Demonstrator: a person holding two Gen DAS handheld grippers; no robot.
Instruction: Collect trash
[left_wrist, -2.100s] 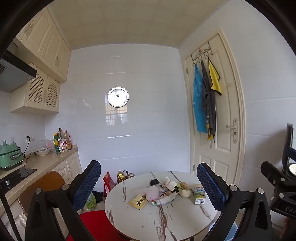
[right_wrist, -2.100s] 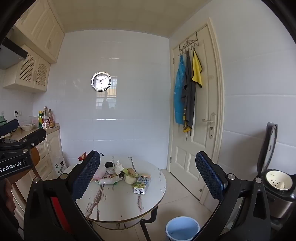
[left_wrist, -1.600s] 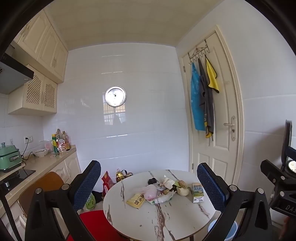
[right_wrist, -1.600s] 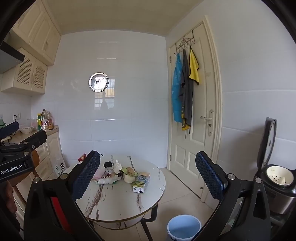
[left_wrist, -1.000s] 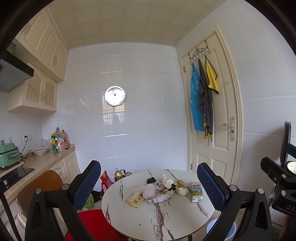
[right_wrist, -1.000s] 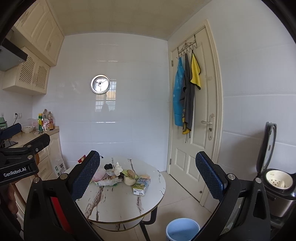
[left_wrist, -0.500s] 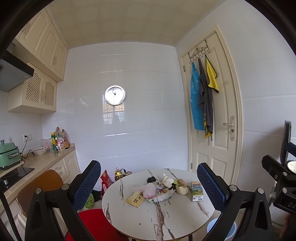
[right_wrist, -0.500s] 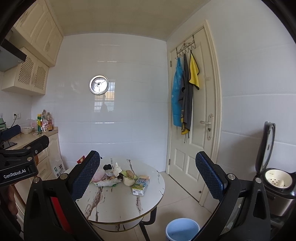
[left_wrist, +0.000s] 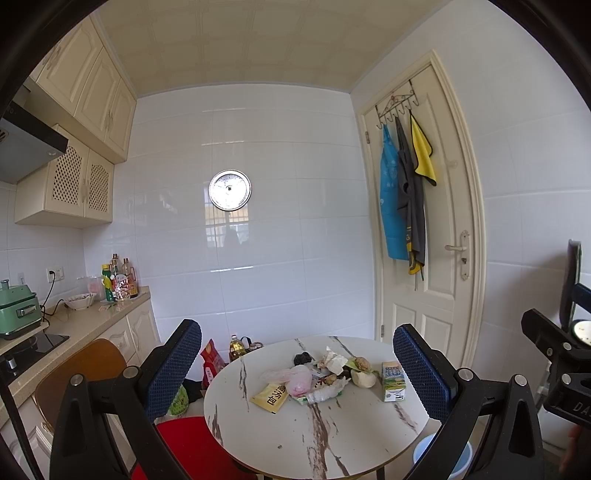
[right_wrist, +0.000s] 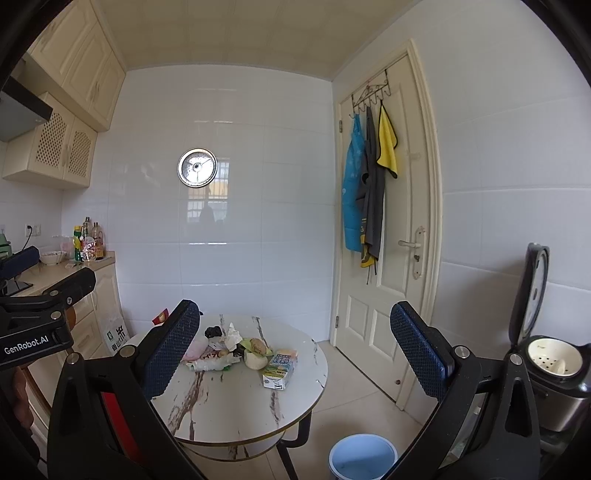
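A pile of trash (left_wrist: 317, 376) lies near the middle of the round marble surface (left_wrist: 332, 435): a pink bag (left_wrist: 297, 382), a yellow packet (left_wrist: 271, 398), crumpled tissue (left_wrist: 334, 362), a black lump (left_wrist: 303, 358) and a pale round fruit (left_wrist: 362, 378). A small carton (left_wrist: 393, 376) stands just beside the pile, on its right. A blue bucket (right_wrist: 364, 458) sits on the floor below the surface's right edge. The left hand-held gripper (left_wrist: 297, 373) is spread wide and holds nothing, well apart from the pile. The right hand-held gripper (right_wrist: 295, 354) is likewise wide and empty. A door (right_wrist: 388, 221) with hanging cloths stands to the right, and a rice cooker (right_wrist: 554, 369) with its lid up is at far right.
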